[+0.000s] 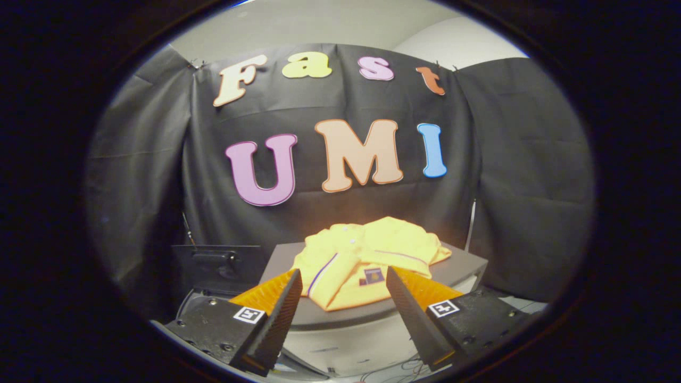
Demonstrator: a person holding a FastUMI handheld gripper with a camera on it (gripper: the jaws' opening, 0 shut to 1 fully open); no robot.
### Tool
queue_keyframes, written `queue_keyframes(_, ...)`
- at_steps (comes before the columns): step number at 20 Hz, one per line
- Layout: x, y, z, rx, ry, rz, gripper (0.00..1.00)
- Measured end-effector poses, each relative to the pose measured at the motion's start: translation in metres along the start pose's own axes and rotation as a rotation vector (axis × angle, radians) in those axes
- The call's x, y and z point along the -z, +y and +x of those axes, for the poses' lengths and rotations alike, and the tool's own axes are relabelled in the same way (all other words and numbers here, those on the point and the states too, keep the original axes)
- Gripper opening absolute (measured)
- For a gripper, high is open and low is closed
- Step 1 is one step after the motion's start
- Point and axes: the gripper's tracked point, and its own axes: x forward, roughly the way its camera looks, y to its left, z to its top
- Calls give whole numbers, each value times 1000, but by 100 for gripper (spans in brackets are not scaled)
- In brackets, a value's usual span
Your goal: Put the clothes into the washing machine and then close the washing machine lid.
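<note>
A folded yellow shirt (pixel 367 260) with a thin purple stripe and a small dark badge lies on the grey flat top of the washing machine (pixel 462 266), just beyond my fingers. My gripper (pixel 345 283) is open, with its two fingers spread wide on either side of the shirt's near edge and nothing between them. The machine's pale front (pixel 351 340) shows below, between the fingers. A dark raised panel (pixel 218 266) stands to the left of the grey top; whether it is the lid I cannot tell.
Black cloth hangs right behind the machine and on both sides. A thin metal rod (pixel 471 223) stands at the machine's back right corner. Some thin cables (pixel 404 368) lie low in front of the machine.
</note>
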Motion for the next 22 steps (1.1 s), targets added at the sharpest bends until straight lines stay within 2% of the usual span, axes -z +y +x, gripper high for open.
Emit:
queue_keyframes(2, -8, -10, 38, 15, 26, -33, 96)
queue_keyframes(5, 3, -15, 88, -2, 128, -24, 97)
queue_keyframes(7, 10, -8, 111, -45, 173, -22, 97)
queue_keyframes(10, 21, -13, 144, -28, 230, -10, 96)
queue_keyframes(12, 40, -7, 153, -51, 329, -16, 96)
queue_keyframes(14, 48, -14, 163, -24, 356, -58, 96)
queue_keyframes(17, 71, -17, 153, -2, 497, 9, 99)
queue_keyframes(18, 64, -18, 159, 9, 450, 19, 84)
queue_keyframes(19, 73, -23, 152, 27, 503, 8, 69)
queue_keyframes(21, 70, -21, 146, 35, 472, -3, 40)
queue_keyframes(22, 72, -22, 136, 47, 498, 8, 30)
